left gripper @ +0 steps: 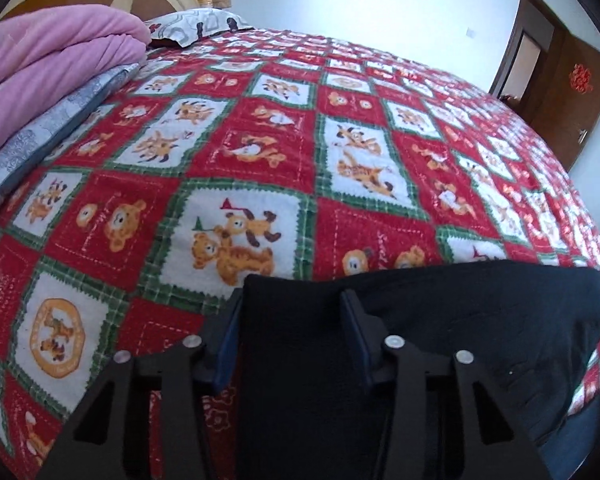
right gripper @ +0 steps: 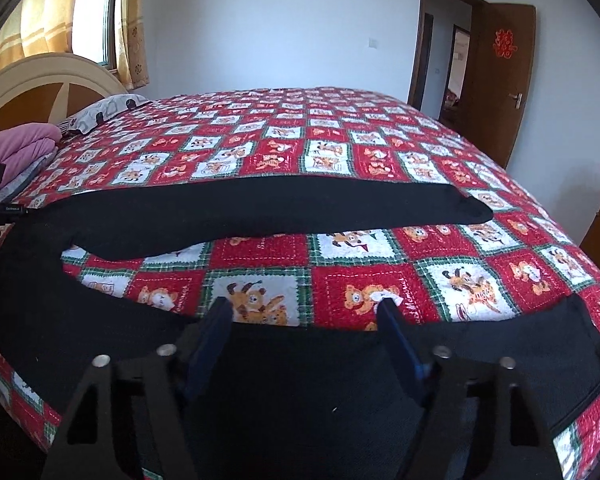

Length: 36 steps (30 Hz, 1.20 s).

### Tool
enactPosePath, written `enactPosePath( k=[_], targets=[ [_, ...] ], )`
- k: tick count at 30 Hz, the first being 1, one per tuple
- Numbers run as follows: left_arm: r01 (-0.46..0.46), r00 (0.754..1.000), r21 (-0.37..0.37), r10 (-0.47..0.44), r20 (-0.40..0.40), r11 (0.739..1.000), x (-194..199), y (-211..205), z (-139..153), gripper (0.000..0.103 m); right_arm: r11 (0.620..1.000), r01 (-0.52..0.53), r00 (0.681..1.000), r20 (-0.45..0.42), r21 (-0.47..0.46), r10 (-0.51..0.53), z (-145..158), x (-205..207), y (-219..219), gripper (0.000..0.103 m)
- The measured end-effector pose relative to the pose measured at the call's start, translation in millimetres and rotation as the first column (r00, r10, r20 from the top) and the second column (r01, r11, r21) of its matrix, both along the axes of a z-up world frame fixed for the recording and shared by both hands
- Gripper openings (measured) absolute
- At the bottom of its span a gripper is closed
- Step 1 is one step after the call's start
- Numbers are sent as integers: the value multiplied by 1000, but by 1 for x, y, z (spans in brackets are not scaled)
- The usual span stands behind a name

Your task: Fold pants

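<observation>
Right wrist view: a red patchwork bedspread (right gripper: 340, 264) with cartoon-animal squares covers the bed; a folded pink blanket (right gripper: 16, 148) and a pillow (right gripper: 100, 114) lie by the headboard (right gripper: 40, 84), and a brown door (right gripper: 500, 80) stands open. Black pants (right gripper: 260, 208) lie spread along the near edge, legs apart in a V. The right gripper (right gripper: 306, 310) straddles the near leg's edge, fingers parted, not pinching. The left gripper (left gripper: 290, 298) straddles the waist corner, fingers also unclenched.
</observation>
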<state>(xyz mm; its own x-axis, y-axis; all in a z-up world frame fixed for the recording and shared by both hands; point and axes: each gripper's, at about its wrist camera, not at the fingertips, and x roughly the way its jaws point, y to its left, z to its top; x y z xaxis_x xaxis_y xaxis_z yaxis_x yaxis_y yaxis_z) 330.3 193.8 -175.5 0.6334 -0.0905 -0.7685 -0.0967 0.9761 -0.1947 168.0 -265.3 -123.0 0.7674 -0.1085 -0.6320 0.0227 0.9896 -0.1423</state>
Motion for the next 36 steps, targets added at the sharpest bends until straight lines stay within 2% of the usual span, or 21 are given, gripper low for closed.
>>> enactPosePath(
  k=[1,4,7,10,14,19,24,27,30,36],
  targets=[
    [3,1000,-28,-2,14,1000,-1,3,0,35,1000,3,1000,-4,6,-3,1,3,-5,63],
    [8,999,-109,-4,41,994,-2,12,-2,25,999,33,999,6,11,-33,11,16,-31,62],
    [18,999,-114,-12,52,993,-3,10,-2,20,997,77,997,7,22,-77,22,30,-61,62],
    [18,999,-82,-14,49,996,0,4,-2,20,991,128,992,5,35,-129,34,46,-93,62],
    [7,1000,-105,-4,29,994,4,9,-5,20,975,217,976,16,48,-218,52,78,-145,62],
    [6,999,-82,-3,44,997,4,7,-6,20,961,278,961,15,5,-278,61,133,-189,62],
    [0,998,-64,4,59,998,4,4,-8,20,951,304,953,-32,54,-303,51,183,-220,62],
    [-3,998,-60,6,57,998,4,2,-9,20,953,298,953,-65,49,-295,38,210,-229,62],
    [-3,998,-55,6,56,998,4,1,-9,20,952,293,951,-124,83,-282,20,236,-241,62],
    [-2,999,-45,5,51,999,4,1,-10,21,948,281,941,-236,150,-242,-10,262,-257,62]
  ],
)
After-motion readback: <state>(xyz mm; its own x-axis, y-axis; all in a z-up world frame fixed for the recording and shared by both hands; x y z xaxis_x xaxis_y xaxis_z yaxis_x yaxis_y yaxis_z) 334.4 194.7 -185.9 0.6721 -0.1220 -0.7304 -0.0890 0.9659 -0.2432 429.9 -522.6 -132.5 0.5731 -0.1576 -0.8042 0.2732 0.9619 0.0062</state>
